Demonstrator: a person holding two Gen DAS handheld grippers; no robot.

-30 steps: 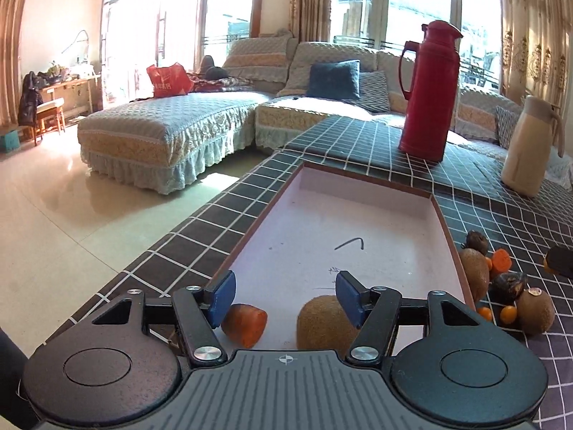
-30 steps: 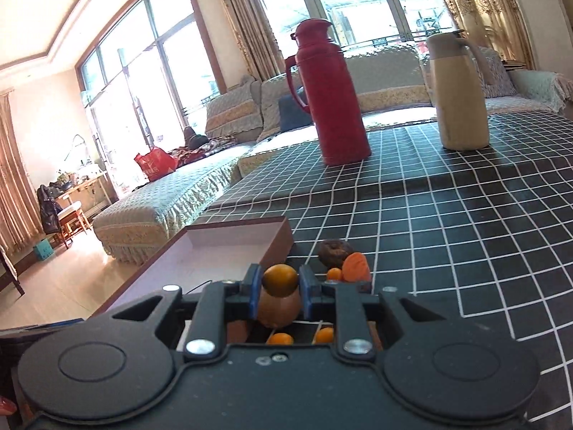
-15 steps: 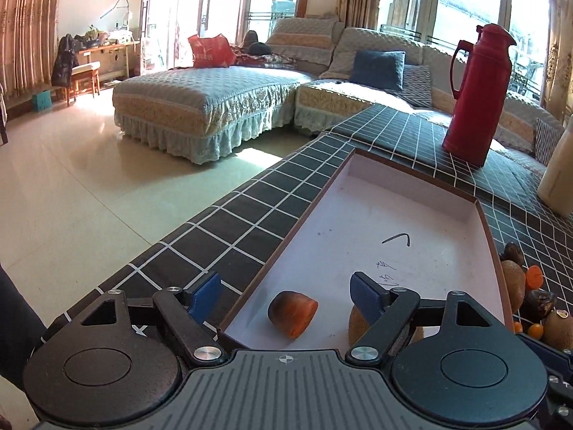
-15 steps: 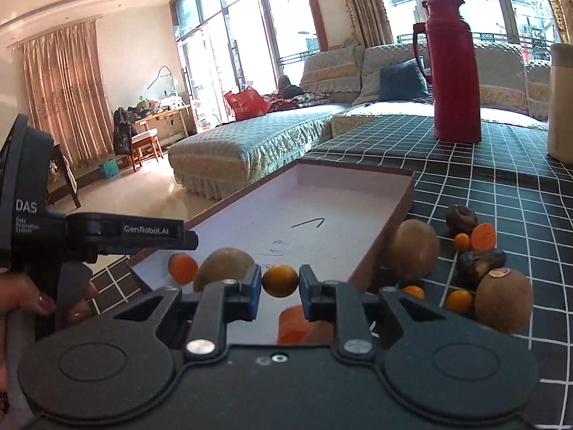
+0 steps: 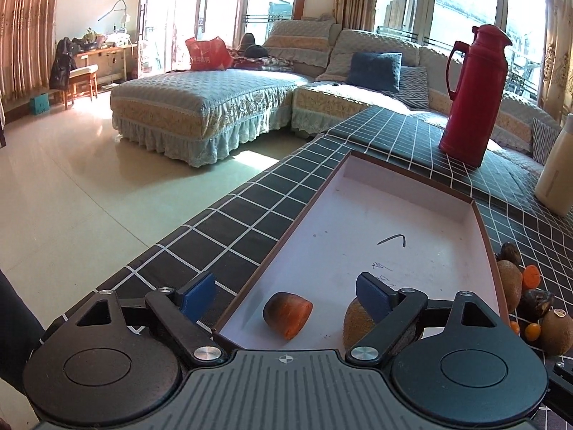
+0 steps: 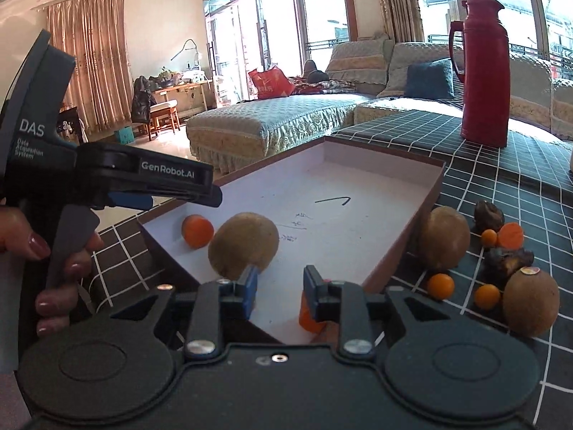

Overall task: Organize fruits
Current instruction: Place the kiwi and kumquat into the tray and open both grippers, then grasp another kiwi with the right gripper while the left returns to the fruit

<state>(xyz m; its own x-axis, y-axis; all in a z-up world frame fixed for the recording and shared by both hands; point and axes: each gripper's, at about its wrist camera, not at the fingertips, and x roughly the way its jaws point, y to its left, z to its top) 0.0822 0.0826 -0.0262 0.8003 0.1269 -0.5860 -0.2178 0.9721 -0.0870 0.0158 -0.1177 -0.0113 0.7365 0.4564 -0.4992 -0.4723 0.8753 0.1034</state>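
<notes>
My left gripper (image 5: 284, 295) hangs over the near end of the pink-lined tray (image 5: 412, 225), its jaws opening wide with nothing gripped. A carrot piece (image 5: 286, 313) lies on the tray floor between the fingers, and a kiwi (image 5: 354, 319) sits partly behind the right pad. My right gripper (image 6: 281, 290) is over the tray's near corner; its jaws are opening and the gap is empty. An orange piece (image 6: 308, 319) shows under its right finger. The same kiwi (image 6: 243, 247) and carrot piece (image 6: 197, 231) lie ahead in the tray (image 6: 422, 193).
Right of the tray lie two kiwis (image 6: 444, 238) (image 6: 530, 302), small oranges (image 6: 440, 286), a carrot slice (image 6: 510, 234) and dark dried pieces (image 6: 508, 259). A red thermos (image 6: 483, 75) and a cream jug (image 5: 555, 172) stand behind. A hand (image 6: 53, 261) holds the left gripper.
The right gripper carried a small orange from the pile to over the tray; its pads have parted and the orange is gone from between them. The left jaws spread wider.
</notes>
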